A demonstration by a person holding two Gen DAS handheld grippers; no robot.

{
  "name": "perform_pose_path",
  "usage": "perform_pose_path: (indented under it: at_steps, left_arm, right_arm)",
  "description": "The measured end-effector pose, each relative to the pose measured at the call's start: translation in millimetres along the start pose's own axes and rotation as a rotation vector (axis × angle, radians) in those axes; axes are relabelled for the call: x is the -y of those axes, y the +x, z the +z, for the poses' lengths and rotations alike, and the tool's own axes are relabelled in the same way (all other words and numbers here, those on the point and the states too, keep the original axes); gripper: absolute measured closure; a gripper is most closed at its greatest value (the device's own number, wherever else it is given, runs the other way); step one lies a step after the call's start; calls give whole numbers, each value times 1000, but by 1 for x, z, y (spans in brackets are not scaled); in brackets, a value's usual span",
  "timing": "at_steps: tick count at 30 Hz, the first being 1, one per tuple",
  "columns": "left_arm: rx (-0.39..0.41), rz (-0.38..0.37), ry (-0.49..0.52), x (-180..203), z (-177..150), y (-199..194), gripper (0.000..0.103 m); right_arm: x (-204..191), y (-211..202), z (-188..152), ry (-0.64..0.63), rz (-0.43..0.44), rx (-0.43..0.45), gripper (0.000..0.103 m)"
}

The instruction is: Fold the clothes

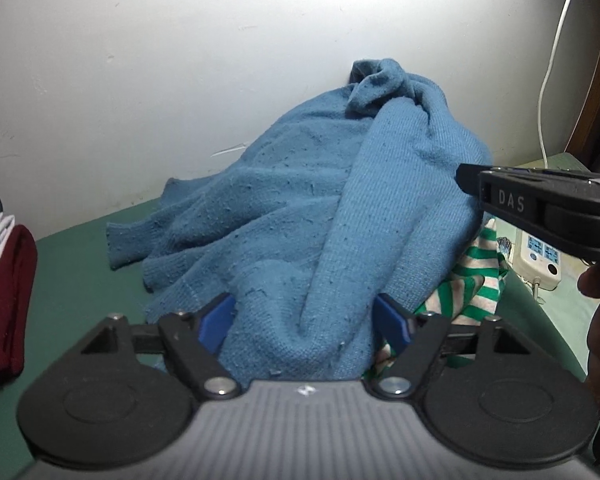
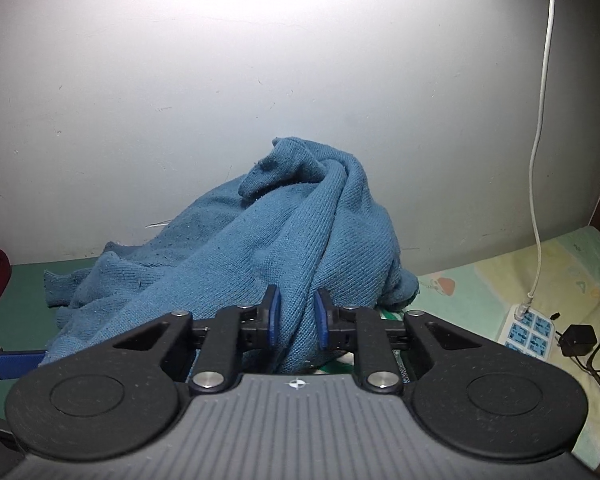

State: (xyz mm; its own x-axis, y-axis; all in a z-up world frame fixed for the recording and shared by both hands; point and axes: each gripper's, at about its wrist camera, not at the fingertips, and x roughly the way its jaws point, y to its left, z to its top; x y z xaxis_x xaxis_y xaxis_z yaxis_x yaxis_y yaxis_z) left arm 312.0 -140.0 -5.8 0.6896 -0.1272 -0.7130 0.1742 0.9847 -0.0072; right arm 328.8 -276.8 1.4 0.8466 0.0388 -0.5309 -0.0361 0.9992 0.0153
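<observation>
While heaped, the blue sweater (image 2: 284, 240) sits pinched in the right tool (image 2: 298, 316).

Blue knit sweater (image 1: 300, 216) crumpled in heap on green bedsheet (image 1: 80, 248), against wall.

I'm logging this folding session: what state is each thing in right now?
Blue knit sweater: crumpled in a heap, unfolded.
Green-and-white striped garment: unfolded, mostly buried under the sweater.
Maroon and white clothes: folded, stacked.
Left claw: jaws apart around a sweater fold.
Right claw: shut on a sweater fold.
White power strip: cable plugged in.
</observation>
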Motion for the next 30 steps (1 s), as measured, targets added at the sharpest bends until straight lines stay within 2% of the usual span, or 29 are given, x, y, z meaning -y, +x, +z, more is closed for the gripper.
perform_pose_path:
  at_steps: [1, 4, 6, 8, 9, 10, 11, 12, 15, 18, 19, 20, 21, 26, 30]
  left_arm:
    - [5, 0, 2, -1, 0, -2, 39]
    - [20, 2, 2, -2, -1, -8, 56]
    - [28, 7, 5, -2, -1, -12, 71]
    - [34, 10, 10, 1, 0, -16, 76]
    - [36, 11, 11, 2, 0, -17, 78]
    - [37, 11, 9, 3, -1, -19, 79]
    - [37, 11, 7, 4, -2, -21, 82]
    - [39, 10, 4, 5, -2, -23, 84]
    - [50, -2, -2, 8, -4, -31, 89]
    - [58, 7, 33, 15, -7, -34, 90]
    - [59, 12, 44, 17, -8, -34, 90]
    - [56, 14, 47, 17, -8, -33, 90]
    - [52, 13, 43, 16, -8, -31, 90]
    - [55, -2, 16, 10, -10, -38, 90]
    - [69, 3, 18, 8, -18, -54, 91]
  right_arm:
    - [-1, -4, 0, -7, 3, 12, 98]
    - [-5, -13, 2, -21, 14, 39, 98]
    - [-4, -15, 5, -6, 30, 24, 99]
    - [-1, -15, 9, 17, 31, 32, 96]
    - [1, -16, 10, 28, 28, 44, 81]
    - [2, -14, 13, 27, 24, 45, 59]
    - [2, -8, 16, 29, 21, 40, 46]
    - [3, -2, 19, 33, 18, 34, 45]
    - [4, 19, 27, 54, 38, -4, 47]
    - [0, 42, 26, 35, 16, -56, 47]
    - [-2, 47, 24, 21, 25, -61, 58]
    - [-4, 51, 23, 4, 39, -66, 89]
    - [-5, 53, 21, 1, 52, -69, 92]
    - [-6, 23, 22, -20, 61, 30, 94]
    - [1, -10, 23, -3, 108, 59, 95]
